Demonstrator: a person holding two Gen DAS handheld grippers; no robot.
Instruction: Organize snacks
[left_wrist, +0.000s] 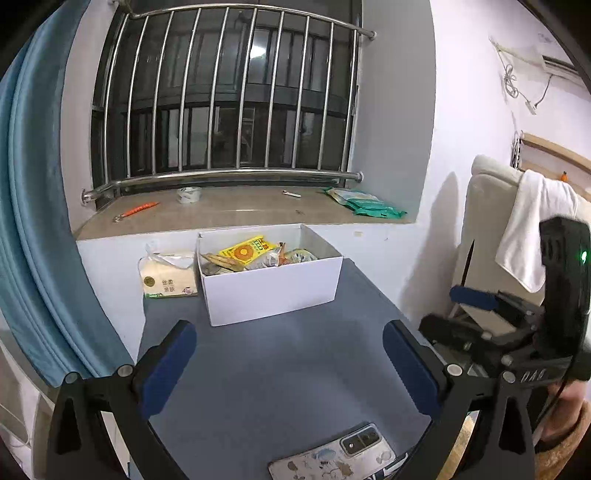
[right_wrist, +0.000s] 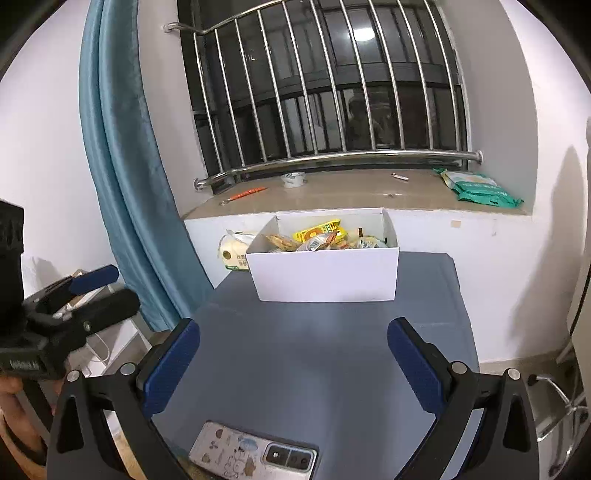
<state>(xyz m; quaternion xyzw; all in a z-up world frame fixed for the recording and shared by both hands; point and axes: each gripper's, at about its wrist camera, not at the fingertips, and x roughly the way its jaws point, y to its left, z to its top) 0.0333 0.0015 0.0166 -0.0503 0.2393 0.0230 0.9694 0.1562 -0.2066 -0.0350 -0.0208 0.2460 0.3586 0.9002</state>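
A white cardboard box (left_wrist: 273, 291) stands at the far end of the grey table (left_wrist: 295, 369), also in the right wrist view (right_wrist: 325, 277). It holds several snack packets, with a yellow packet (left_wrist: 245, 252) on top, also seen from the right (right_wrist: 319, 230). My left gripper (left_wrist: 290, 363) is open and empty above the table, short of the box. My right gripper (right_wrist: 293, 363) is open and empty too, beside the left. Each gripper shows at the edge of the other's view.
A tissue pack (left_wrist: 168, 275) lies left of the box. A phone (left_wrist: 332, 458) lies at the table's near edge. On the window sill sit green packets (left_wrist: 364, 203), a tape roll (left_wrist: 189, 194) and an orange tool (left_wrist: 138, 209). A blue curtain (left_wrist: 33, 221) hangs left; a chair with a towel (left_wrist: 528, 225) stands right.
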